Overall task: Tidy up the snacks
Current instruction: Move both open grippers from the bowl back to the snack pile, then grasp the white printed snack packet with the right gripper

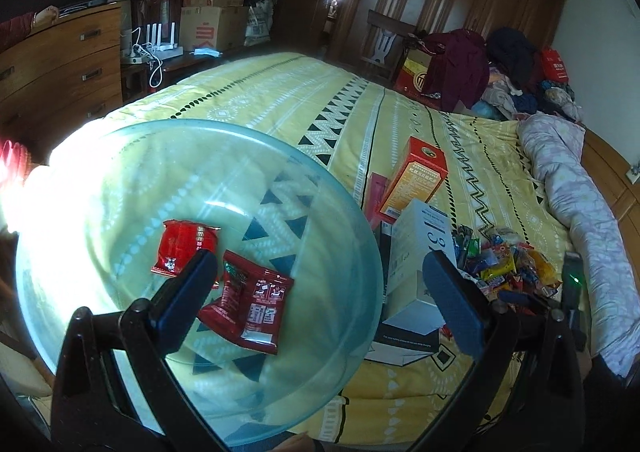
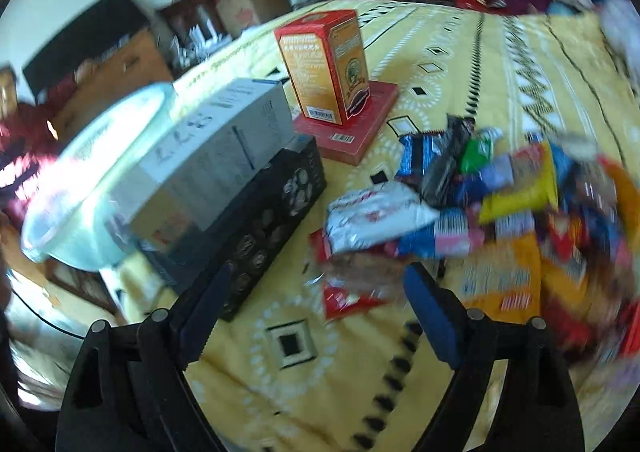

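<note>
1. Snacks are heaped in a loose pile of small coloured packets on the yellow patterned bed, to the right of a stack of boxes.
2. Two red packets are already laid inside the clear glass bowl, which seems to serve as the collecting vessel; the rest of the pile is judged still to be sorted.
3. The bowl is set on the bed just beside the white box and black box, so the pile is kept within a short reach of it.
4. An orange carton is stood upright on a flat red box, apart from the pile.
5. The left hand-held gripper is held over the bowl with its jaws wide apart; nothing is clamped between them.
6. The right hand-held gripper is aimed down at the near edge of the pile, jaws spread wide and empty. A red-and-white packet lies between the fingertips, though blur makes it hard to say whether it is touched.
</note>
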`<state>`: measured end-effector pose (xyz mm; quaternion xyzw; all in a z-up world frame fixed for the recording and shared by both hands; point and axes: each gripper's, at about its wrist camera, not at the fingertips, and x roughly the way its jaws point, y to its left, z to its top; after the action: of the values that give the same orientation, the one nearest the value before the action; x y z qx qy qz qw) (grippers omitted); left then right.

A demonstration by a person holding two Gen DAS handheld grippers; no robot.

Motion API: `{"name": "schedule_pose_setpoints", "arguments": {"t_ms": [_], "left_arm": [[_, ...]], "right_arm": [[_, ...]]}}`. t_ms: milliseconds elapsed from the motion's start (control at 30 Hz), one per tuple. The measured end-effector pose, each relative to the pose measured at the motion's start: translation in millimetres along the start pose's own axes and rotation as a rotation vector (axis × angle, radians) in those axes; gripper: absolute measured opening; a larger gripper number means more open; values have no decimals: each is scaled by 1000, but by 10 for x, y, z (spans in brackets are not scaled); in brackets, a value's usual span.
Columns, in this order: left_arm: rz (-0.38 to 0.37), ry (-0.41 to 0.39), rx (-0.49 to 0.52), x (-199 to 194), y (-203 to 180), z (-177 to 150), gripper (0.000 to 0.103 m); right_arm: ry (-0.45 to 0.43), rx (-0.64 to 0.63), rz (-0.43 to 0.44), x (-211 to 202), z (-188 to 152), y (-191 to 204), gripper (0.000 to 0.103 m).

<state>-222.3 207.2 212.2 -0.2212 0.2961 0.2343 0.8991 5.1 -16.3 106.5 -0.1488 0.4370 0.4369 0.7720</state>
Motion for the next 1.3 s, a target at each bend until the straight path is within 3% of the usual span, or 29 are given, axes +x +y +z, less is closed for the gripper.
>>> {"name": "schedule_pose_setpoints", "arguments": {"t_ms": [233, 333, 433, 500, 667, 733, 900, 1033, 1167, 1300], "left_arm": [[-4, 18, 39, 54, -167, -42, 103], [-12, 25, 58, 65, -245, -60, 103], [-17, 25, 77, 56, -312, -88, 103], [-24, 28, 79, 54, -349, -101, 103], [-48, 34, 79, 40, -445, -161, 103], [-62, 37, 88, 38, -529, -193, 103], [-119, 57, 142, 55, -836, -273, 103], [-147, 73, 152, 66, -1008, -321, 103], [-135, 68, 151, 56, -1043, -331, 103], [-120, 69, 150, 37, -1012, -337, 103]], "right_arm": [[219, -96, -40, 836, 376, -191, 94], [247, -105, -64, 1028, 377, -243, 91], [210, -56, -42, 969, 351, -307, 76], [199, -53, -40, 890, 262, -300, 75], [241, -146, -34, 626, -223, -159, 68], [265, -123, -21, 507, -465, -227, 56], [221, 12, -5, 132, -856, -527, 56], [116, 118, 5, -152, -888, -692, 68], [36, 176, 55, -217, -613, -592, 81], [76, 152, 103, 207, -264, -294, 84]]}}
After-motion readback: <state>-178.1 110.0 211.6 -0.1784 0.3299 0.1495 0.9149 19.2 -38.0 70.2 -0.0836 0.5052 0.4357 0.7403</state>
